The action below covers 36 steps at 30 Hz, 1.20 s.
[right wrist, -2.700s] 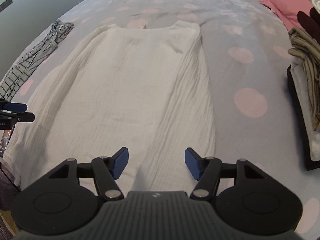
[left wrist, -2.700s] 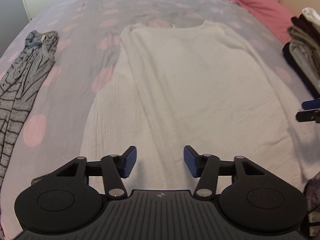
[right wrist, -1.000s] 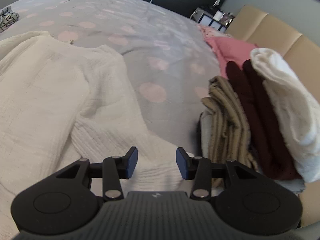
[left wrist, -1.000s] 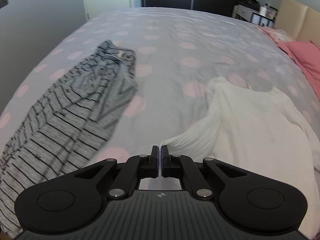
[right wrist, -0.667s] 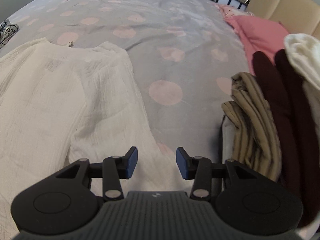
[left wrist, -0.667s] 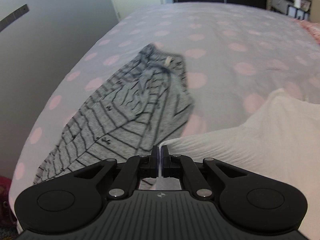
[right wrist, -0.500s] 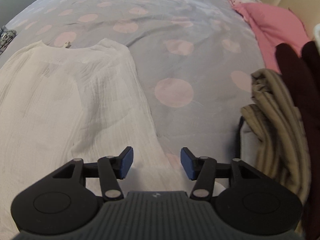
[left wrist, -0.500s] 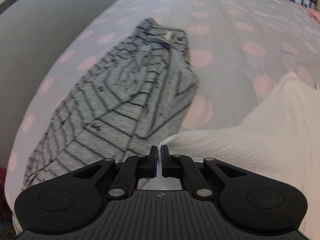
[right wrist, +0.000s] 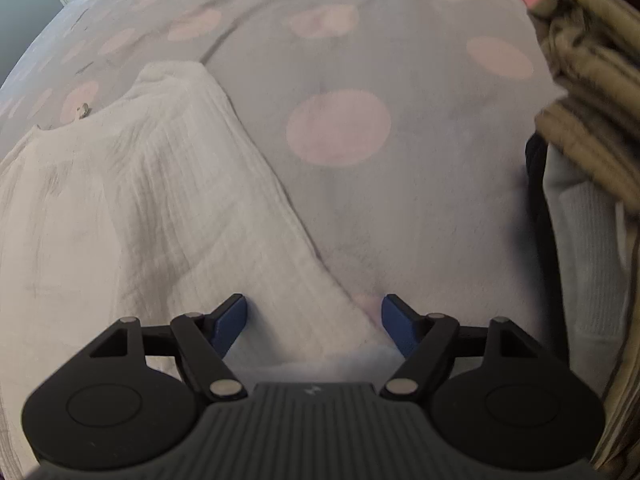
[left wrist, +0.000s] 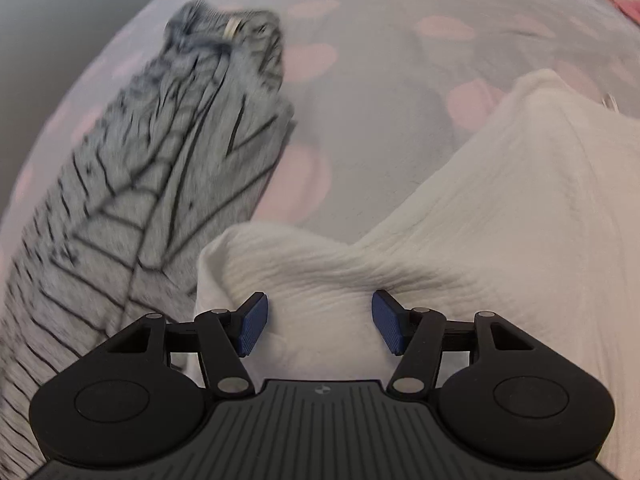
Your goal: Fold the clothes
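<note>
Jaws of the left gripper [left wrist: 319, 323] stand wide and are opening, pointing steeply down at the bed; the blue pads [left wrist: 253, 325] press on nothing, though a rumpled corner of the white top [left wrist: 500, 240] lies between and just beyond them, its edge folded up in a soft ridge on the pad's left side. From there the white top spreads away to the right and up the bed, with its neckline and a small tag toward the far right. Just left of that corner, touching or overlapping it (the blur hides which), lies the striped grey garment [left wrist: 160, 152], running from the near left edge of the bed toward the far left. Between the two garments shows the grey bedspread [left wrist: 380, 92] with pale pink dots. The right gripper [right wrist: 313, 327] also points steeply down, its jaws wide and opening with nothing clamped; the other side edge of the white top [right wrist: 160, 208] runs down between its pads, so the left pad sits over cloth and the right pad [right wrist: 396, 330] over bare bedspread [right wrist: 420, 200] just beside the hem. In this view the white top fills the near left of the bed, its shoulder rising toward the far left. Well apart on the right edge of the bed stands a pile of folded clothes [right wrist: 588, 128], olive-tan layers above a pale grey one, blurred at the frame's rim.
</note>
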{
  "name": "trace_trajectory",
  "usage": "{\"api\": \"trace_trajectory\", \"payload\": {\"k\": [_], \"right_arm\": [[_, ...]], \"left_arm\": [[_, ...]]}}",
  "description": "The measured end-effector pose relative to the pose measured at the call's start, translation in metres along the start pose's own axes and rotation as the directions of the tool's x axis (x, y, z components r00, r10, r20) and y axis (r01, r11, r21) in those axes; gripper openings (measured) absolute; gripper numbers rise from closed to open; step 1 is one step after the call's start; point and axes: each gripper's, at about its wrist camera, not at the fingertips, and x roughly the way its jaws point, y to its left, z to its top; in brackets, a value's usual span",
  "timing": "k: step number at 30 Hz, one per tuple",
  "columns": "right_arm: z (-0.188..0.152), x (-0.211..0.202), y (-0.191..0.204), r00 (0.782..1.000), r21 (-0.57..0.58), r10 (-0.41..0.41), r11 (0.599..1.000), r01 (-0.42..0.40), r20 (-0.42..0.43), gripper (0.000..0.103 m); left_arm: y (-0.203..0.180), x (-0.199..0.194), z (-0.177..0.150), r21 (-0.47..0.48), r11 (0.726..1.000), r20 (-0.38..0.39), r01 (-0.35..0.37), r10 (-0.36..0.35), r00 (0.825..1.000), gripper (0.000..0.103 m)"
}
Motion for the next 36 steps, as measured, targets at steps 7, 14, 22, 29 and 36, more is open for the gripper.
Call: {"api": "trace_trajectory", "payload": {"k": [7,14,22,29,36], "right_arm": [[0.010,-0.012,0.001,0.999,0.005,-0.054,0.999,0.054,0.008,0.004],[0.029,-0.040,0.016,0.869,-0.111,-0.401,0.888,0.446,0.290,0.004],[0.040,-0.015,0.004,0.849,-0.151,-0.461,0.849,0.507,0.260,0.004],[0.046,-0.015,0.002,0.889,-0.186,-0.393,0.880,0.438,0.234,0.019],[0.077,-0.028,0.041,0.930,-0.225,-0.141,0.948,0.226,0.340,0.040]], "left_arm": [[-0.017,-0.011,0.000,0.033,0.999,0.024,0.019,-0.020,1.000,0.002],[-0.013,-0.037,0.017,-0.016,0.994,0.157,-0.107,0.108,0.982,0.000],[-0.012,-0.011,0.027,0.013,0.990,0.059,-0.137,0.136,0.989,0.000],[-0.013,-0.027,0.038,0.009,0.997,0.153,-0.077,0.074,0.985,0.019],[-0.049,-0.028,0.070,0.057,0.996,0.252,0.072,-0.084,0.964,0.038]]}}
